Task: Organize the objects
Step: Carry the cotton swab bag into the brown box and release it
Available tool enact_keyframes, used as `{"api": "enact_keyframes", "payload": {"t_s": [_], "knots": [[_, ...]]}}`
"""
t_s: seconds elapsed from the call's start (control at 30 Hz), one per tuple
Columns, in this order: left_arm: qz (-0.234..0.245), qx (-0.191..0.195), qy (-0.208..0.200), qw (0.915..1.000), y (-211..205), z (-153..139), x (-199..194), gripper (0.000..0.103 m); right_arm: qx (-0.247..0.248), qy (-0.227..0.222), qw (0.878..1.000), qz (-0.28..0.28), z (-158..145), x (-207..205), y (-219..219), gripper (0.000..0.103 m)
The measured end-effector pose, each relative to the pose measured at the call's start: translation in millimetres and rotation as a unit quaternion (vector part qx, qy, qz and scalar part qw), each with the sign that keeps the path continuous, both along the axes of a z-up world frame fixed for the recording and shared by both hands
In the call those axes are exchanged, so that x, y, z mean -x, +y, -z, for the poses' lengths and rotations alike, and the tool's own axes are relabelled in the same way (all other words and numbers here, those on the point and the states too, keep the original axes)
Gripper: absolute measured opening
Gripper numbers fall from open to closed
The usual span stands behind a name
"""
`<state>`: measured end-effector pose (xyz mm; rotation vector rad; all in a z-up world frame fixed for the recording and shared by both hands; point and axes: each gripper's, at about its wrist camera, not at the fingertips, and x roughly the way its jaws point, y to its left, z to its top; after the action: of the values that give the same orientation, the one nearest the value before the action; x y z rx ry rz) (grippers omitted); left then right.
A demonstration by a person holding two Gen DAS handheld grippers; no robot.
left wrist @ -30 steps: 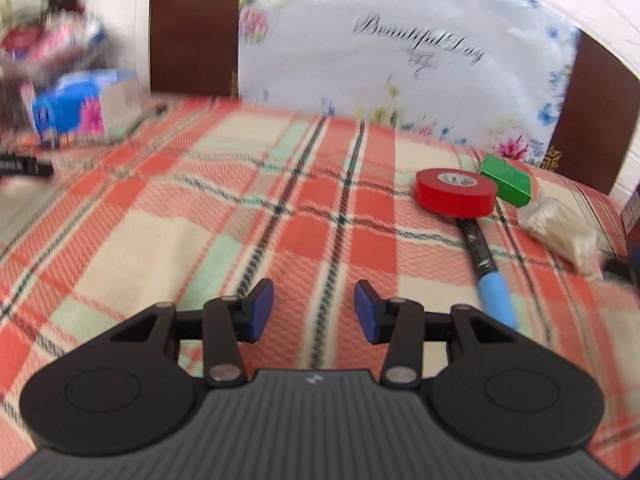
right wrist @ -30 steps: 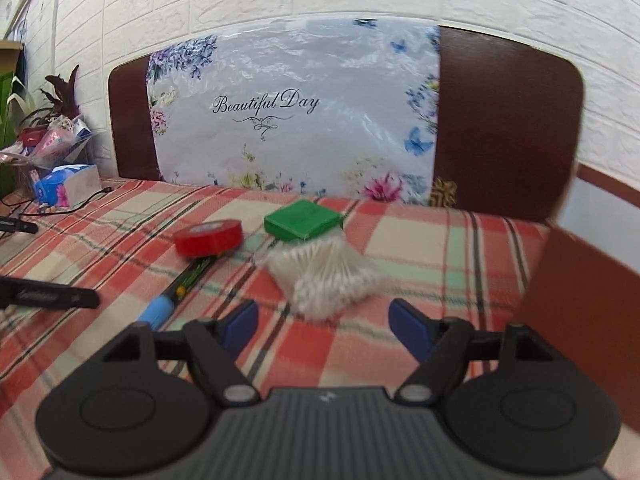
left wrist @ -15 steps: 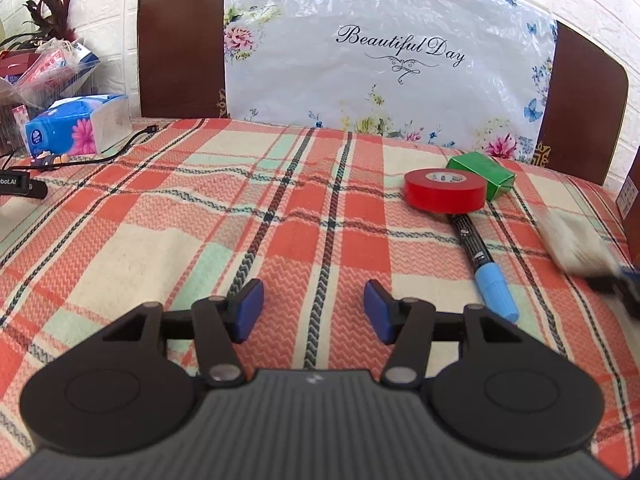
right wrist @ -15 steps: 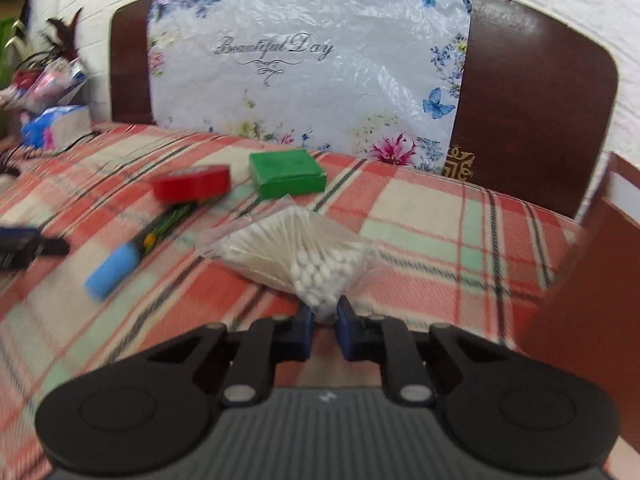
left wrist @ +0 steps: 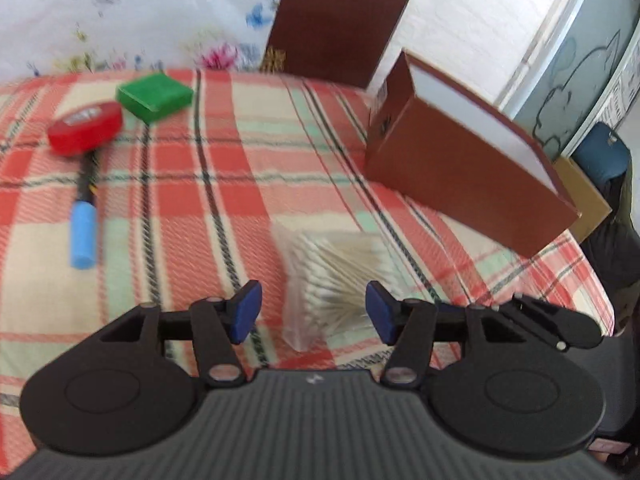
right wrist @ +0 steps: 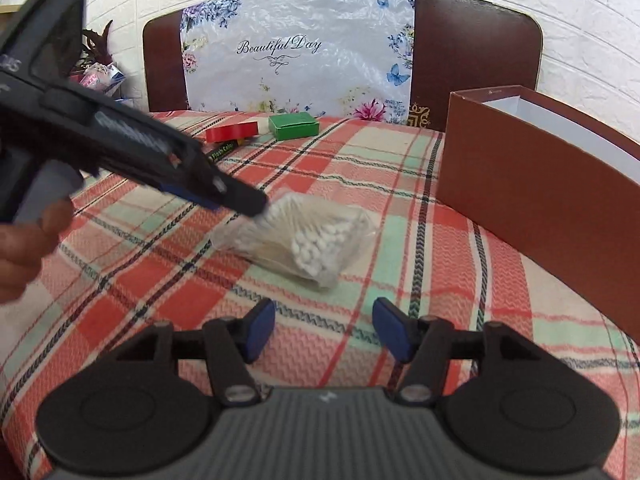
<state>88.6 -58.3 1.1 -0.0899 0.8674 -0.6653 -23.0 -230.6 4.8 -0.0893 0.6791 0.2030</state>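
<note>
1. gaping wide, the left gripper (left wrist: 312,312) has its blue pads on either side of the bag of cotton swabs (left wrist: 332,280); no contact can be made out, as the view is blurred.
2. right gripper (right wrist: 324,334) jaws also wide apart, holding nothing, just short of the same bag (right wrist: 304,236), which lies flat on the plaid cloth (right wrist: 400,184).
3. in the right wrist view the left gripper (right wrist: 240,200) comes in from the left, its tip at the bag's far-left edge; the person's hand (right wrist: 24,248) is on its handle.
4. brown open box (left wrist: 468,160) with white inside stands right of the bag, near but apart.
5. farther back left: red tape roll (left wrist: 84,126), green flat box (left wrist: 154,96) just behind it, blue-capped marker (left wrist: 84,220) with its black end under the roll.
6. floral plastic sheet (right wrist: 292,52) reading "beautiful day" covers the dark headboard (right wrist: 472,52).
</note>
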Motion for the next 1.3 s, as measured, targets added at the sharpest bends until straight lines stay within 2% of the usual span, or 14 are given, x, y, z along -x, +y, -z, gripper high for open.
{"api": "enact_keyframes", "payload": {"t_s": [0.07,0.13,0.27,0.37,0.53,0.7,0.73,0.77,0.8,0.83,0.87,0.93,1.17,1.3], "knots": [[-0.008,0.002,0.016,0.9998,-6,7,-5,0.058,-0.005,-0.001,1.0,-0.005,0,-9,2,0.059],[0.013,0.015,0.038,0.9991,-11,8,-9,0.028,-0.018,0.006,1.0,-0.009,4,-26,3,0.054],[0.017,-0.006,0.019,0.9997,-27,-14,-8,0.027,-0.013,-0.005,1.0,-0.006,3,-35,8,0.039],[0.06,0.005,-0.04,0.9973,-54,-56,-3,0.027,0.011,-0.078,0.997,0.028,-20,-17,-1,0.038],[0.119,0.032,-0.128,0.9841,-128,-115,-3,0.027,0.01,-0.176,0.978,0.114,-70,-12,-59,0.038],[0.148,0.016,-0.146,0.978,-197,-117,-23,0.028,0.005,-0.179,0.967,0.182,-78,-34,-121,0.04],[0.145,0.008,-0.149,0.9781,-206,-114,-25,0.035,0.0,-0.172,0.967,0.19,-74,-42,-132,0.041],[0.136,-0.003,-0.154,0.9786,-216,-109,-29,0.04,-0.009,-0.163,0.967,0.195,-71,-51,-140,0.042],[0.123,-0.022,-0.158,0.9795,-225,-103,-33,0.051,-0.014,-0.153,0.968,0.196,-66,-62,-146,0.054],[0.108,-0.042,-0.155,0.981,-231,-95,-38,0.049,-0.012,-0.143,0.969,0.2,-58,-74,-150,0.07],[0.099,-0.06,-0.143,0.9829,-232,-89,-43,0.049,-0.002,-0.135,0.968,0.211,-52,-83,-151,0.072],[0.1,-0.05,-0.127,0.9856,-223,-84,-45,0.049,0.005,-0.126,0.967,0.22,-42,-87,-155,0.067],[0.113,0.017,-0.183,0.9764,-149,-99,2,0.049,-0.037,-0.189,0.961,0.2,-46,-34,-132,0.069],[0.074,0.029,-0.176,0.9812,-92,-89,8,0.049,-0.06,-0.203,0.966,0.147,-53,-14,-101,0.069]]}}
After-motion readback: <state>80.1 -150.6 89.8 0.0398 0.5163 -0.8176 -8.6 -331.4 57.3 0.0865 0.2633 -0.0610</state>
